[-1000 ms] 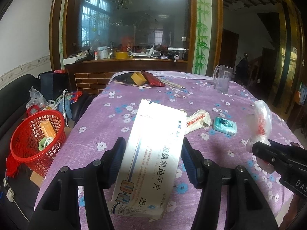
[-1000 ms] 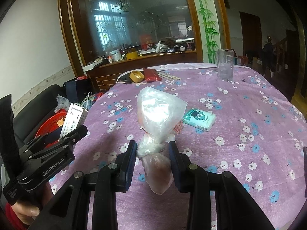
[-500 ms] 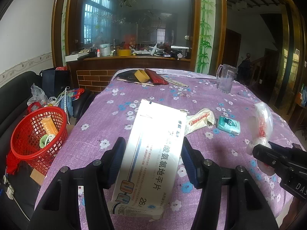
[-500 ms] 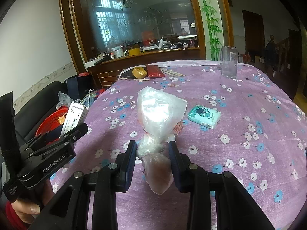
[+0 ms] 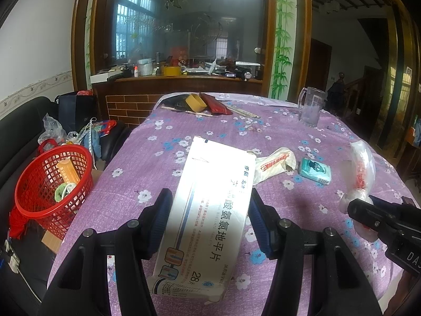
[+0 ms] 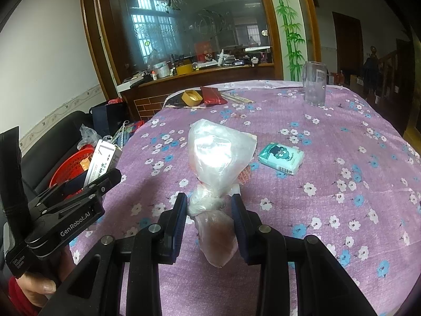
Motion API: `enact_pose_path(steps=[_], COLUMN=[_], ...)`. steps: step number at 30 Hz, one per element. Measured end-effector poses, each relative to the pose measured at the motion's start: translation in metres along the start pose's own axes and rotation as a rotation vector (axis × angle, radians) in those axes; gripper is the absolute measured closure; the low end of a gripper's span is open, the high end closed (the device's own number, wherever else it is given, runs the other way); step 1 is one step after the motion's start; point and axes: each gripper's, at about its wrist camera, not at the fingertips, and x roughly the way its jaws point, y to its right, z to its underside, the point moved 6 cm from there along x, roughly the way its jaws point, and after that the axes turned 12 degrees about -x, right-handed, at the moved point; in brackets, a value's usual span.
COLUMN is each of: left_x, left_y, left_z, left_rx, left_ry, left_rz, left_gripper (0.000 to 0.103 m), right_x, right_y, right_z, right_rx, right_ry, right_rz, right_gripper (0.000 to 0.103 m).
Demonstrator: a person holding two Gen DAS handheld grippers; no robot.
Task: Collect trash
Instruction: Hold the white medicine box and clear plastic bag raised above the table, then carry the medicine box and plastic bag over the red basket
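Broadly, the purple flowered tablecloth (image 5: pixel 215 142) filled the middle of both views, and we held our two tools above it. At the left edge of the left wrist view sat the red basket (image 5: pixel 31 184), off the table, with scraps inside. In the lower centre of that view our left gripper (image 5: pixel 208 223) was clamped on the white medicine box (image 5: pixel 210 210), its blue pads pressed to both long sides. In the lower centre of the right wrist view our right gripper (image 6: pixel 209 218) was closed around the knotted neck of the clear plastic bag (image 6: pixel 218 155), which stood up between the fingers. Right of centre in the left wrist view, a crumpled white wrapper (image 5: pixel 273 164) and a teal tissue pack (image 5: pixel 314 170) lay on the cloth, just beside each other. A glass mug (image 6: pixel 314 84) stood at the upper right.
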Motion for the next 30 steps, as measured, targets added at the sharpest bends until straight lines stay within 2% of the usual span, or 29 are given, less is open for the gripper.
enact_pose_path(steps=[17, 30], left_x=[0.0, -0.005], left_y=[-0.003, -0.033], left_z=[0.001, -0.002], left_rx=[-0.002, -0.045], left_ry=[-0.002, 0.008], left_rz=[-0.001, -0.03], left_gripper=[0.046, 0.046], right_x=[0.004, 0.021], right_y=[-0.005, -0.023], right_z=[0.003, -0.006], right_rx=[-0.004, -0.039], right_ry=[-0.016, -0.039], right_rz=[-0.013, -0.05], right_gripper=[0.065, 0.065])
